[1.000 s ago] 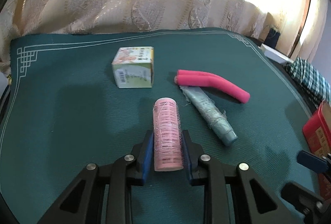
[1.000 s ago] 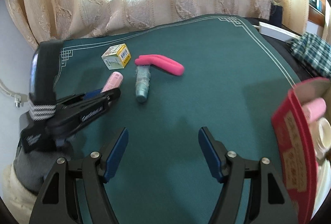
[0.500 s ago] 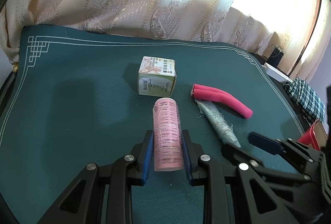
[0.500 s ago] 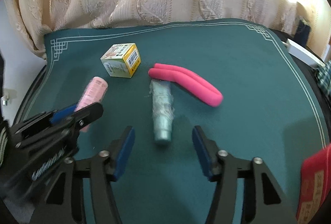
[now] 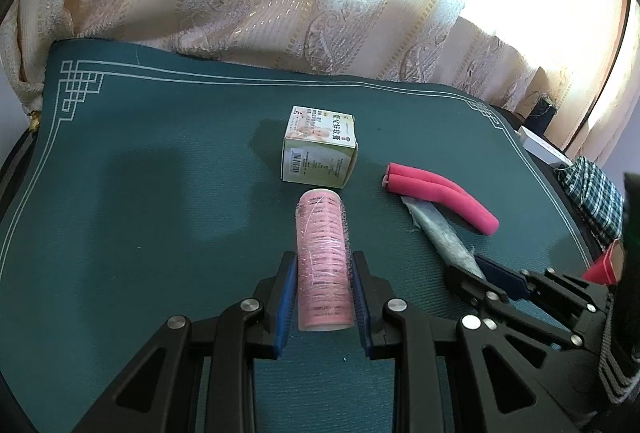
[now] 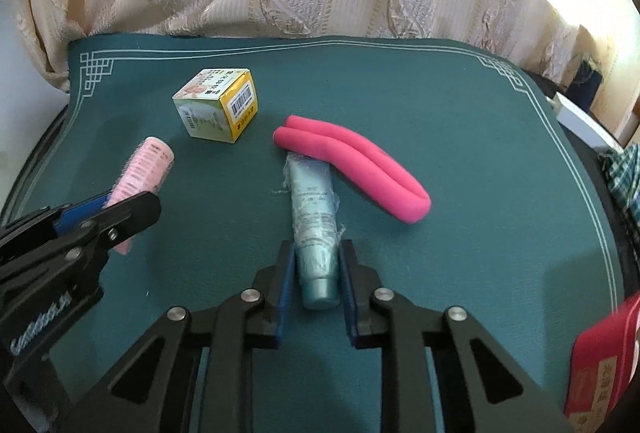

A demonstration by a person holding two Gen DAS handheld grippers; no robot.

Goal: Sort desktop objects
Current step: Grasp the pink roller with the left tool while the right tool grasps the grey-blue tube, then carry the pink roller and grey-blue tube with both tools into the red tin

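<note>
Left gripper [image 5: 323, 293] clamped on the pink hair roller [image 5: 324, 261], just in front of the small carton box [image 5: 319, 149] on the green mat [image 5: 160, 193]. Right of the box, folded pink foam roller [image 6: 352, 169] lying flat, touching the teal tube [image 6: 314, 221]. Right gripper [image 6: 316, 289] closed narrowly around the tube's cap end. Farthest right of the box, red container [image 6: 600, 365] at the mat's edge.

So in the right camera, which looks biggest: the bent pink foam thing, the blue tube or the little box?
1. bent pink foam roller, longest.
2. blue tube; it sits nearer the camera, so this is unsure.
3. small box, farthest away.
</note>
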